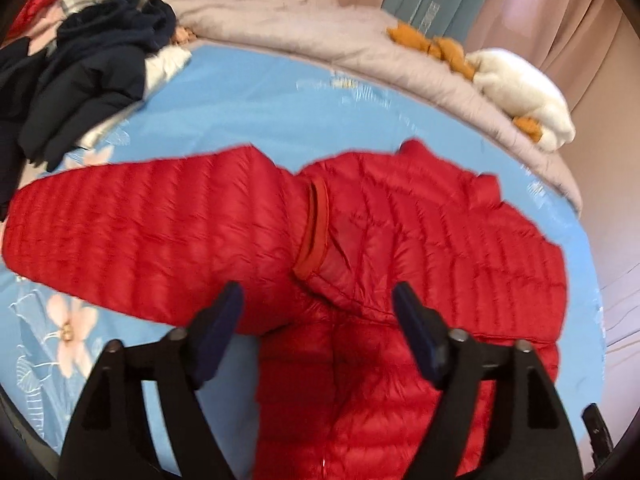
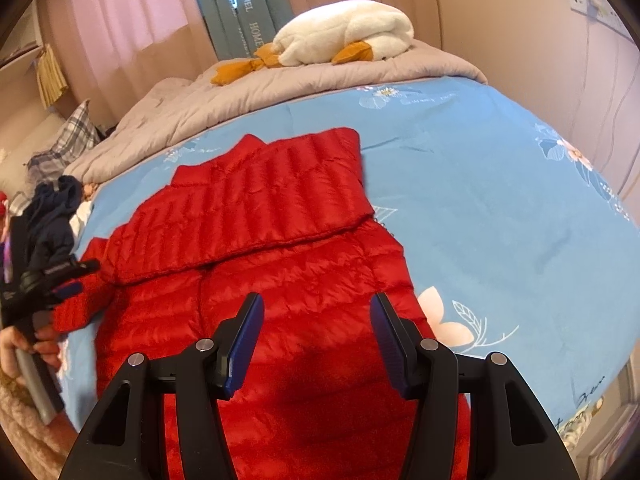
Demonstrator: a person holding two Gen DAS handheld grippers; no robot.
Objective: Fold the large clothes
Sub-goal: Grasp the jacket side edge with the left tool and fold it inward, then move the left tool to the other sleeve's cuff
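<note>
A red quilted down jacket (image 1: 420, 220) lies flat on the blue floral bedsheet (image 1: 260, 100). One sleeve (image 1: 140, 232) stretches out to the left in the left wrist view, its cuff near the jacket's middle. In the right wrist view the jacket (image 2: 280, 280) has the other sleeve (image 2: 272, 200) folded across its chest. My left gripper (image 1: 318, 292) hovers open above the jacket's middle, with nothing between its fingers. It also shows at the left edge of the right wrist view as the left gripper (image 2: 76, 278) by the jacket's side. My right gripper (image 2: 317, 304) stands open over the jacket's lower body, gripping nothing.
A pile of dark navy clothes (image 1: 92, 80) sits at the sheet's far left. A grey quilt (image 1: 300, 28) is bunched along the far edge, with a white plush goose (image 2: 344, 32) on it. A plaid pillow (image 2: 68, 140) and curtains lie beyond. A hand (image 2: 24, 344) holds the left gripper.
</note>
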